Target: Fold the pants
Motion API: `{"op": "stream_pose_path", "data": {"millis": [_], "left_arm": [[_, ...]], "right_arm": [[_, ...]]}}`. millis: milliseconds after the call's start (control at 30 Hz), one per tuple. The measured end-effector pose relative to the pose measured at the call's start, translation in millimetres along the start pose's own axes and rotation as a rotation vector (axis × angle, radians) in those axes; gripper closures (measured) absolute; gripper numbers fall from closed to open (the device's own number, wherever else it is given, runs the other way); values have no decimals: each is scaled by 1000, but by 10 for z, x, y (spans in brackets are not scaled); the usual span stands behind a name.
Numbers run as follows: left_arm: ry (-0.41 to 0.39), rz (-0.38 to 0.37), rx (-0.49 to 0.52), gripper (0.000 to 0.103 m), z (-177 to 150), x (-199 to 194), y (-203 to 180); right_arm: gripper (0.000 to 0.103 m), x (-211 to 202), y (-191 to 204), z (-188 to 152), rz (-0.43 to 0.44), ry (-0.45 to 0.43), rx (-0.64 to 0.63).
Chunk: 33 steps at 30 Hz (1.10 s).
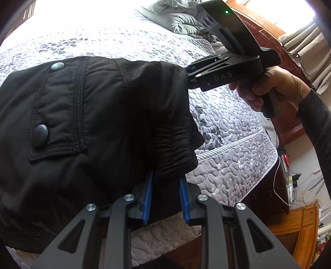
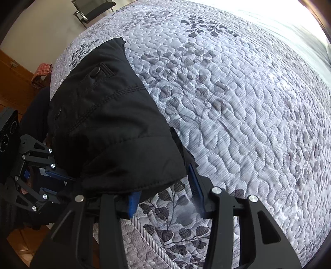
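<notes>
Black pants [image 1: 93, 124] with snap buttons hang bunched over the near edge of the bed. My left gripper [image 1: 165, 182] has its blue-padded jaws around a gathered fold of the pants; the fingertips are hidden in the cloth. My right gripper [image 2: 165, 182] reaches into the pants [image 2: 107, 128] from the right side, jaws wide apart, one pad under the fabric edge and one beside it. It also shows in the left wrist view [image 1: 190, 71], tips hidden in the cloth. My left gripper shows in the right wrist view [image 2: 60, 184], gripping the pants.
The bed [image 2: 238, 103] has a grey leaf-patterned quilt. A bunched grey comforter [image 1: 175, 18] lies at its far end. A wooden headboard [image 1: 275, 51] and cabinet [image 1: 298, 229] stand to the right. A chair [image 2: 93, 10] stands beyond the bed.
</notes>
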State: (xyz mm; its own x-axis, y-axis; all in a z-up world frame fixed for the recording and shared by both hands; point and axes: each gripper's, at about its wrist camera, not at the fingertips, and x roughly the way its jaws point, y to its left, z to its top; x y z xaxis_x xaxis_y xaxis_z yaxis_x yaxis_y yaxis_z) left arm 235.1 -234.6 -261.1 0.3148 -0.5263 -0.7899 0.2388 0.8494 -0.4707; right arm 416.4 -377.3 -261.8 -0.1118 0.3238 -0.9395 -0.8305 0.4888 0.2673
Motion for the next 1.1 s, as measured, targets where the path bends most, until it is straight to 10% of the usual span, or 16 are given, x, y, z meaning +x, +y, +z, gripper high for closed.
{"op": "stream_pose_path", "data": {"millis": [433,833,1100], "left_arm": [[-13,-19,20,28,-12,-276,-30],[4,-20,0,27,-34,-396,169],[-85,-43,-40,17,-42,-933,470]], "right_arm": [[65,-763,168,-194,13,-247,151],[69,7,177,-254,111,-235,249],[67,-348,473,-545,81,-383,338]]}}
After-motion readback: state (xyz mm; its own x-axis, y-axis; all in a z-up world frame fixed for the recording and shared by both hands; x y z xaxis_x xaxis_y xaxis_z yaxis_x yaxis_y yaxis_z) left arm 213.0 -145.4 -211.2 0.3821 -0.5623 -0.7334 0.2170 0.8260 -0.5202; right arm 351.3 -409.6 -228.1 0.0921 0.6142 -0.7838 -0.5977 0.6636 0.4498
